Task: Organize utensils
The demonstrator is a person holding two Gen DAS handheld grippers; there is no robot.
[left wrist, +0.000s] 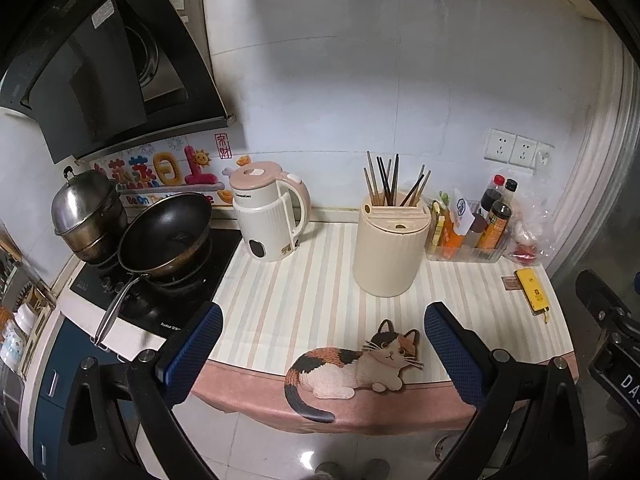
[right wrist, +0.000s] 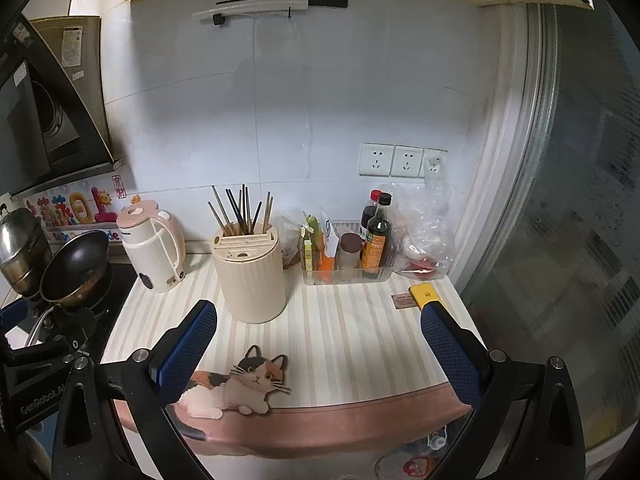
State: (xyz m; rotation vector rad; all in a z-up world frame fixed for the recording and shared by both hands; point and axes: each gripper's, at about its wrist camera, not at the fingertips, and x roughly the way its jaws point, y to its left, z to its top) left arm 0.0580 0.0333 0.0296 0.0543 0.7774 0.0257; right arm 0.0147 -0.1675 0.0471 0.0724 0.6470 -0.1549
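A cream ribbed utensil holder (left wrist: 390, 252) (right wrist: 252, 276) stands on the striped counter mat (left wrist: 304, 292) (right wrist: 360, 340), with several chopsticks (left wrist: 390, 182) (right wrist: 242, 212) upright in its back slot. My left gripper (left wrist: 322, 320) is open, hanging in front of the counter's edge, well short of the holder. My right gripper (right wrist: 318, 320) is open too, with nothing between its blue-padded fingers (right wrist: 450, 354). In the left wrist view the right gripper's black body (left wrist: 608, 320) shows at the right edge.
A cream and pink kettle (left wrist: 270, 212) (right wrist: 154, 244) stands left of the holder. A black wok (left wrist: 166, 234) and steel pot (left wrist: 86, 212) sit on the stove. A clear tray of sauce bottles (left wrist: 472, 232) (right wrist: 348, 252), a plastic bag (right wrist: 424, 232) and a yellow device (left wrist: 532, 290) (right wrist: 426, 294) are at the right.
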